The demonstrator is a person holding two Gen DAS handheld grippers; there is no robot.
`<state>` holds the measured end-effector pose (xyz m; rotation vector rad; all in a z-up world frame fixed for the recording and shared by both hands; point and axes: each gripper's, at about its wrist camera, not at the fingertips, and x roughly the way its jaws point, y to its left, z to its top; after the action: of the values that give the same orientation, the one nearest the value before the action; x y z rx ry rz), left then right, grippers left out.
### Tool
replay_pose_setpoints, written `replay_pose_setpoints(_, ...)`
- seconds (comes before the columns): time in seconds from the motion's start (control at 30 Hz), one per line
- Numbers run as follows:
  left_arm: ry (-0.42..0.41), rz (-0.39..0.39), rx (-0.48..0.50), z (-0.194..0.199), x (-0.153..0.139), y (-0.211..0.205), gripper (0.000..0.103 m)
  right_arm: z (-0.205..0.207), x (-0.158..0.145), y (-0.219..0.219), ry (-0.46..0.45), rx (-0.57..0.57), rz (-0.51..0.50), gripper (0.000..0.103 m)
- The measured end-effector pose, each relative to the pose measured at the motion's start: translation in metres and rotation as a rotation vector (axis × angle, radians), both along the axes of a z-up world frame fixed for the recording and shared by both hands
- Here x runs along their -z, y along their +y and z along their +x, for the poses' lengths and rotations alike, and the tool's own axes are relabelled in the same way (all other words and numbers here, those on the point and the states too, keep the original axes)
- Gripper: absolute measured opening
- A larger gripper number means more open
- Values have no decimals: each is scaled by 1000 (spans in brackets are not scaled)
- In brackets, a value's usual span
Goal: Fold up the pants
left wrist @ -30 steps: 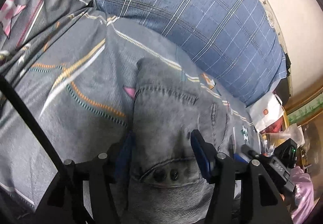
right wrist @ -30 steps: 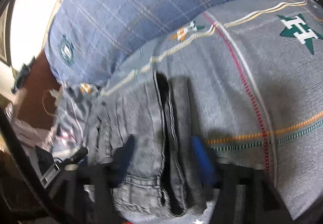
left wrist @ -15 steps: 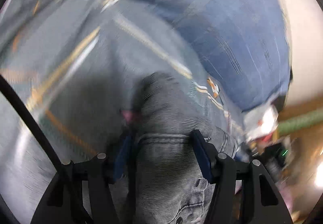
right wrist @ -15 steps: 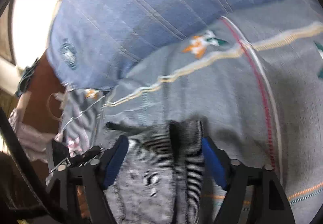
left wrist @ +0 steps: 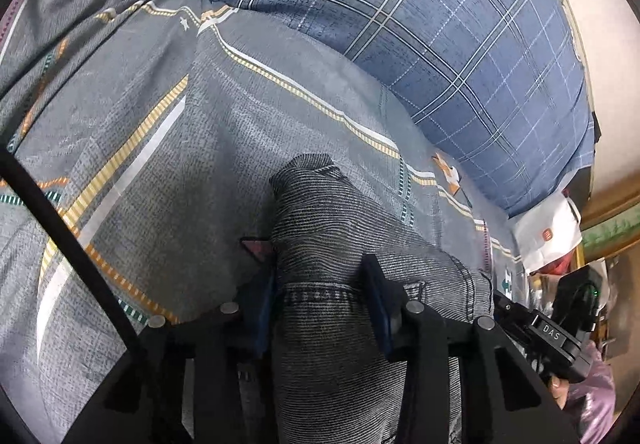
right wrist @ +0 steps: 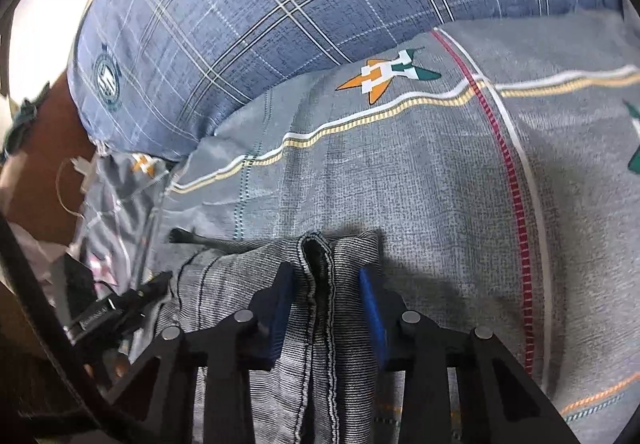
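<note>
Grey denim pants [left wrist: 332,244] lie bunched on a grey patterned bedsheet [left wrist: 160,132]. My left gripper [left wrist: 320,292] is shut on a thick fold of the pants near the waistband, its blue pads [left wrist: 376,296] pressing the cloth from both sides. My right gripper [right wrist: 326,292] is shut on another fold of the pants [right wrist: 320,324], where a stitched seam runs between the blue pads [right wrist: 370,304]. The other gripper shows at the right edge of the left wrist view [left wrist: 552,332] and at the left of the right wrist view [right wrist: 108,312].
A big blue plaid pillow [left wrist: 420,24] lies at the head of the bed, also in the right wrist view [right wrist: 280,4]. A white bag [left wrist: 548,236] and clutter stand beside the bed at the right. A wall [left wrist: 600,24] rises behind the pillow.
Both grippers have lifted and pulled the pants toward the pillow. More cloth now runs back between the jaws, and the pocket buttons have left the left wrist view.
</note>
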<state>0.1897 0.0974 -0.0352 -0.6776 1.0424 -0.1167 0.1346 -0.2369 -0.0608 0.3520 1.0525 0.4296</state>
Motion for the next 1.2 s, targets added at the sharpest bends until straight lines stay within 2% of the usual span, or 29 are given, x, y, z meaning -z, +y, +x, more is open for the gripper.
replay_pose_setpoints(0.27, -56, 87, 7, -11, -17, -9, 42, -7, -8, 6, -54, -12, -71, 34)
replay_pose_setpoints(0.33, -71, 106, 21, -10, -18, -12, 34, -8, -9, 7, -66, -15, -78, 31)
replay_pose_setpoints(0.4, -93, 101, 27, -10, -22, -13, 26, -10, -13, 8, -85, -19, -74, 23)
replay_pose_setpoints(0.5, -183, 52, 18, -17, -37, -10, 22, -17, -26, 9, -145, -25, -72, 19)
replay_pose_setpoints(0.57, -230, 63, 16, -19, -46, -11, 22, -22, -35, 9, -180, -24, -57, 19)
replay_pose_setpoints(0.63, -214, 95, 20, -14, -42, -13, 22, -23, -38, 9, -192, -27, -50, 19)
replay_pose_setpoints(0.77, -140, 159, 21, -5, -22, -18, 29, -14, -21, 12, -129, -19, -86, 19)
replay_pose_setpoints(0.83, -130, 146, 12, -5, -19, -16, 31, -13, -19, 8, -116, -12, -64, 20)
replay_pose_setpoints(0.93, -105, 102, -1, -6, -20, -9, 37, -14, -22, 3, -105, -6, -19, 25)
replay_pose_setpoints(0.97, -88, 82, 3, -7, -22, -7, 44, -15, -24, 1, -99, -5, -3, 30)
replay_pose_setpoints(1.0, -79, 64, 7, -9, -23, -6, 49, -16, -26, -1, -92, -9, 14, 41)
replay_pose_setpoints(1.03, -74, 43, 10, -11, -26, -5, 50, -18, -28, -2, -88, -7, 28, 46)
replay_pose_setpoints(1.13, -30, 35, 14, -25, -42, -5, 58, -33, -40, -12, -83, 6, 82, 50)
replay_pose_setpoints(1.2, -18, -47, 29, -42, -51, -5, 66, -51, -45, -20, -68, 22, 121, 65)
